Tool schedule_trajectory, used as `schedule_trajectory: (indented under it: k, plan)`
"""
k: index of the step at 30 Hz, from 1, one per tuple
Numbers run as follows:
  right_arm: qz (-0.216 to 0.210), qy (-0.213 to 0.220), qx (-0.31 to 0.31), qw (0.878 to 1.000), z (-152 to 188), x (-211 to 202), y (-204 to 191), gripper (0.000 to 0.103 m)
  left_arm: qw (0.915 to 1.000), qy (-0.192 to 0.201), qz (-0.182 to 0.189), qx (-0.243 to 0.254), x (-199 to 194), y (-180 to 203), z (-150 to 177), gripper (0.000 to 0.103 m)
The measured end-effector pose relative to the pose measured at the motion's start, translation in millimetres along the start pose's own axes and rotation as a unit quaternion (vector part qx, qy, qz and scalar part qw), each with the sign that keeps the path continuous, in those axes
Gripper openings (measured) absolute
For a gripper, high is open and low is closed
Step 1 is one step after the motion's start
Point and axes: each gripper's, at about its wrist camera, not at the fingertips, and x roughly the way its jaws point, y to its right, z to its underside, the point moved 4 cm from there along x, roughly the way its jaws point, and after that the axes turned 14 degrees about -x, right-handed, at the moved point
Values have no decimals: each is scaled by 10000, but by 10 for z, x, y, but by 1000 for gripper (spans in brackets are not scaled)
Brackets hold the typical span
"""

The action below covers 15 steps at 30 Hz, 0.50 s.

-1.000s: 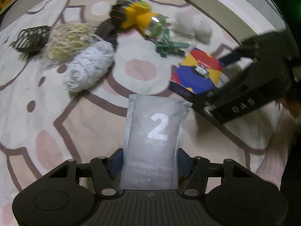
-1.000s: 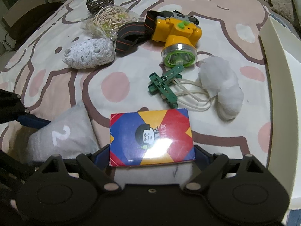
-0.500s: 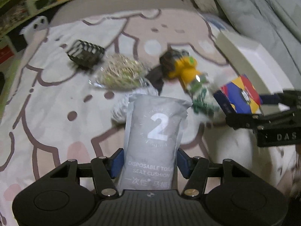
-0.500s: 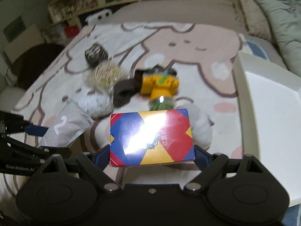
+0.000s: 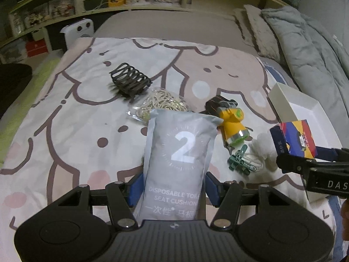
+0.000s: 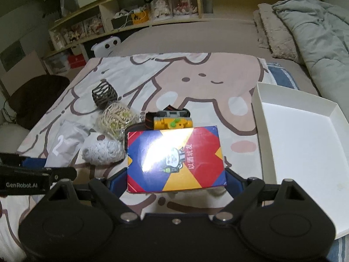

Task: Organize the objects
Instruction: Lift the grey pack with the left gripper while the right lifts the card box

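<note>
So both tools are loaded: left tool [image 5: 173, 187] is clamped on the grey pouch [image 5: 180, 163] with the big 2 on it, right tool [image 6: 175, 181] is squeezing the colourful box [image 6: 174, 159] by its sides. Both are held up over the bed [image 5: 65, 131]. Down on the blanket: black wire holder [image 5: 129, 81], bag of rubber bands [image 5: 162, 104], yellow headlamp [image 5: 232, 123], green clip [image 5: 238, 163], white fluffy ball [image 6: 102, 151]. White tray [image 6: 305, 152] sits at the right edge, nothing in it
</note>
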Motion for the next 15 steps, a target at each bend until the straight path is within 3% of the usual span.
schedule_trajectory:
  k: [7,10,15]
  plan:
    - [110,229,-5,9997,-46,-147,35,90,9997,246,13,-77,-170,25,-46,60]
    - [-128,100,153,9998,-15,-143,58,89,9997,258,26,-41,-211,66,-35,60]
    - [-94,-223,149,9996,105,-53,82,89,9996,252,73,69,-247,130,4,60]
